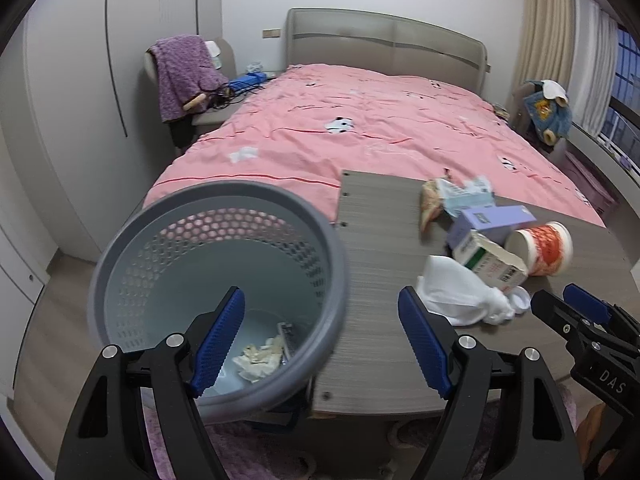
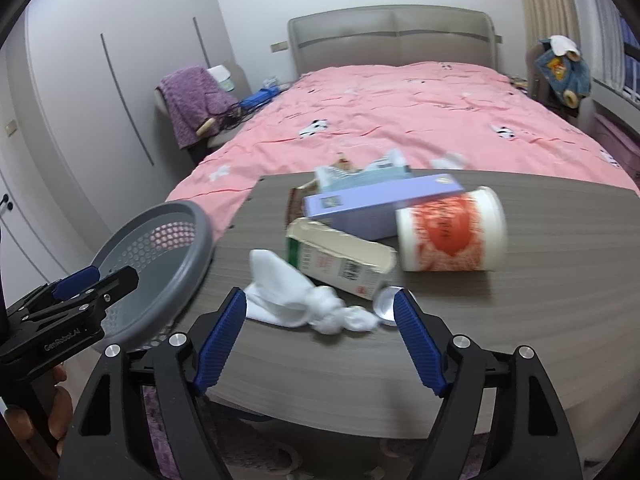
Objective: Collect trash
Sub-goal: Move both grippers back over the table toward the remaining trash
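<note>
A grey perforated trash basket stands at the table's left edge, with crumpled paper at its bottom; it also shows in the right wrist view. On the wooden table lies a white crumpled tissue, a torn carton, a purple box, a red-and-white cup on its side, a round lid and wrappers. My left gripper is open and empty over the basket's rim. My right gripper is open and empty, just short of the tissue.
A bed with a pink cover lies behind the table. A chair with a purple blanket stands at the far left by the wardrobe. A purple rug lies under the table's front edge.
</note>
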A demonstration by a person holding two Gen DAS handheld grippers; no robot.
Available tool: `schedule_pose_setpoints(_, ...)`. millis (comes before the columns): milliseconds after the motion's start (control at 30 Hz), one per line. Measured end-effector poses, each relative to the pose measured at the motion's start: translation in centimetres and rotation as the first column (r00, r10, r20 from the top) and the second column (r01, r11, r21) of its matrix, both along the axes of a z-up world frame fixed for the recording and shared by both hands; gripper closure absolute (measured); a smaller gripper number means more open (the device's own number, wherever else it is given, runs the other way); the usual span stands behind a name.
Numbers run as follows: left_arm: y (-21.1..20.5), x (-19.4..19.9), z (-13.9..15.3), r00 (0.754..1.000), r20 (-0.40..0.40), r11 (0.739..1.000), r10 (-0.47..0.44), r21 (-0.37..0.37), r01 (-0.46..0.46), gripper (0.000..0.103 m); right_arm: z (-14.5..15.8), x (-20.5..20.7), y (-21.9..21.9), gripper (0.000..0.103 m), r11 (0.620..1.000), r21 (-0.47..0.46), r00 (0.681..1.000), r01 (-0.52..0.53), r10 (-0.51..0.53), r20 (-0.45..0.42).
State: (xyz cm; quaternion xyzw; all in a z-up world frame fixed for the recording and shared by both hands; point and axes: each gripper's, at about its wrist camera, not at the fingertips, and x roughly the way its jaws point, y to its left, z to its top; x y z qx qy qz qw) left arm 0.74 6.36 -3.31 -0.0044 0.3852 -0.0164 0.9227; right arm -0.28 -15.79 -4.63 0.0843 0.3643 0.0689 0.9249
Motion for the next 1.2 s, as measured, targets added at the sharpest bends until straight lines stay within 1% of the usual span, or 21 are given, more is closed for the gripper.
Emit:
schedule_pose_setpoints(267, -3.1, -0.2, 0.3, 0.998, 0.001, 0.998, -0.057, 0.001, 0.057, 0.027, -0.2, -1.3, -2.6, 0.025, 0.998, -0.003, 0.998, 0.055, -0.055, 0.009)
schedule_pose_setpoints(467, -4.6, -0.1, 0.3, 0.996, -0.003, 0.996, -0.084, 0.007, 0.084, 0.027, -0.5, -1.7, -4.0, 0.025, 0.996, -0.001, 0.996, 0.085, -0.085, 0.005)
schedule_pose_setpoints(767, -5.9, 0.2, 0.1, 0.994, -0.008, 0.994, -0.106, 0.012, 0.107, 0.027, -0.9, -1.8, -5.6, 0.024, 0.993, 0.0, 0.993, 0.122, -0.122, 0.002)
schedule_pose_setpoints(1200, -6.8, 1.1, -0.8, 0.993, -0.03, 0.993, -0.115, 0.029, 0.116, 0.027, -2.3, -0.7, -6.4, 0.023, 0.99, -0.003, 0.99, 0.138, -0.138, -0.038)
